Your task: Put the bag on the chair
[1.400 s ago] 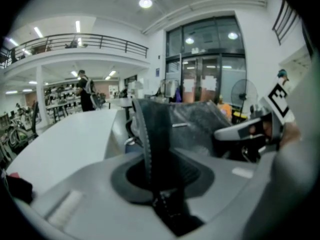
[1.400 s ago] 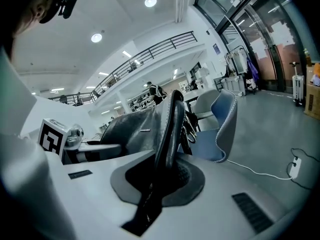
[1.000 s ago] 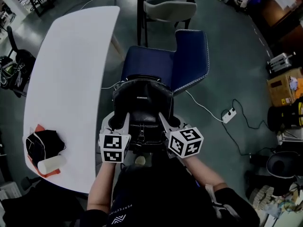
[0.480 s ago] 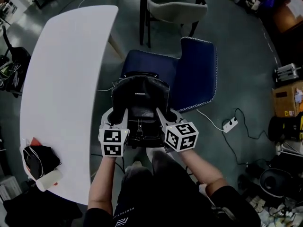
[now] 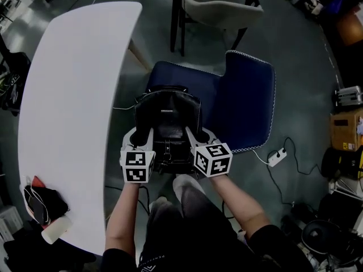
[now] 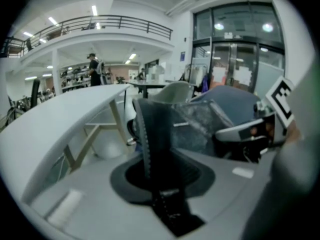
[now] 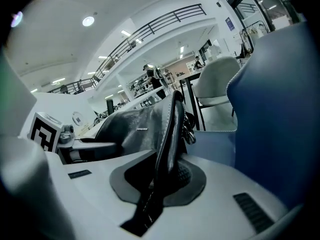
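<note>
Obs., standing beside the person, clock directions taken from the person looking down.

Bag [image 5: 167,118]: black, upright, hanging at 12 o'clock directly ahead of the knees. It sits over the front half of the blue chair [image 5: 249,103] seat. From overhead I cannot tell whether its base is resting on the seat or is just above it. The chair back stands at about 2 o'clock from the bag, edged with pale piping.

Left gripper [image 5: 148,136]: at the bag's near left corner. The jaws are nearly closed, apart only by the thickness of the left strap [image 6: 152,134], a ribbed dark band pinched between the pads and rising straight up out of them.

Right gripper [image 5: 191,135]: at the bag's near right corner, level with the left one. Its jaws are almost together and clamp the right strap [image 7: 170,134], a glossy padded band seen edge-on between the pads. The bag's leather face with a small metal plate lies just beyond it.

Surroundings:
- White table [image 5: 74,95] runs from 8 to 11 o'clock, its edge near the chair's left side.
- A dark bundle [image 5: 42,203] and a pale cup [image 5: 57,229] sit on the table's near end at 8 o'clock.
- A grey chair [image 5: 221,7] stands beyond the blue one at 12 o'clock.
- A power strip [image 5: 277,157] lies on the floor at 3 o'clock, well apart from the bag.
</note>
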Available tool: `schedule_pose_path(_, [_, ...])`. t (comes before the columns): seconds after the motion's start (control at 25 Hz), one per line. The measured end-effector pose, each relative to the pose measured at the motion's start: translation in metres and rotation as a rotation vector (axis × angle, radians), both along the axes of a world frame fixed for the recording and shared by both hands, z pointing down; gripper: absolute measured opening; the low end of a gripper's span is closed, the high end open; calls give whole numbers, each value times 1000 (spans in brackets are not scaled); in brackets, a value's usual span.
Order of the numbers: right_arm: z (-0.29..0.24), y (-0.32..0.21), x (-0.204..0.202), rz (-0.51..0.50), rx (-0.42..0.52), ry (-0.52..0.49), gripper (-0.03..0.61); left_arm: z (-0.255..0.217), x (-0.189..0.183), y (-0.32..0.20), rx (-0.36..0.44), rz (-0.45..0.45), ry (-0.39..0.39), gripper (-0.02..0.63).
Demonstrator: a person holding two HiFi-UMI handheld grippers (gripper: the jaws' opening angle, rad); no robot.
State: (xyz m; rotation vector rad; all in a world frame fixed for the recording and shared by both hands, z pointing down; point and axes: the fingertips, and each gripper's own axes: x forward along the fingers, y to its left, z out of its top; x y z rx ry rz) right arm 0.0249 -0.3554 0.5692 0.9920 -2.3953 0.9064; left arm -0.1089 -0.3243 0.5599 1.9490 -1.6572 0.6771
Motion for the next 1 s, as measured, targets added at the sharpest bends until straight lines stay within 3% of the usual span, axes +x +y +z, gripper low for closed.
schedule_pose_path(0.52, [66, -58, -18, 48, -28, 81, 44, 69, -21, -59, -37, -11, 9, 118])
schedule_pose_path(1.0, [109, -81, -13, 118, -59, 137, 55, 116, -22, -90, -91, 4, 5, 150])
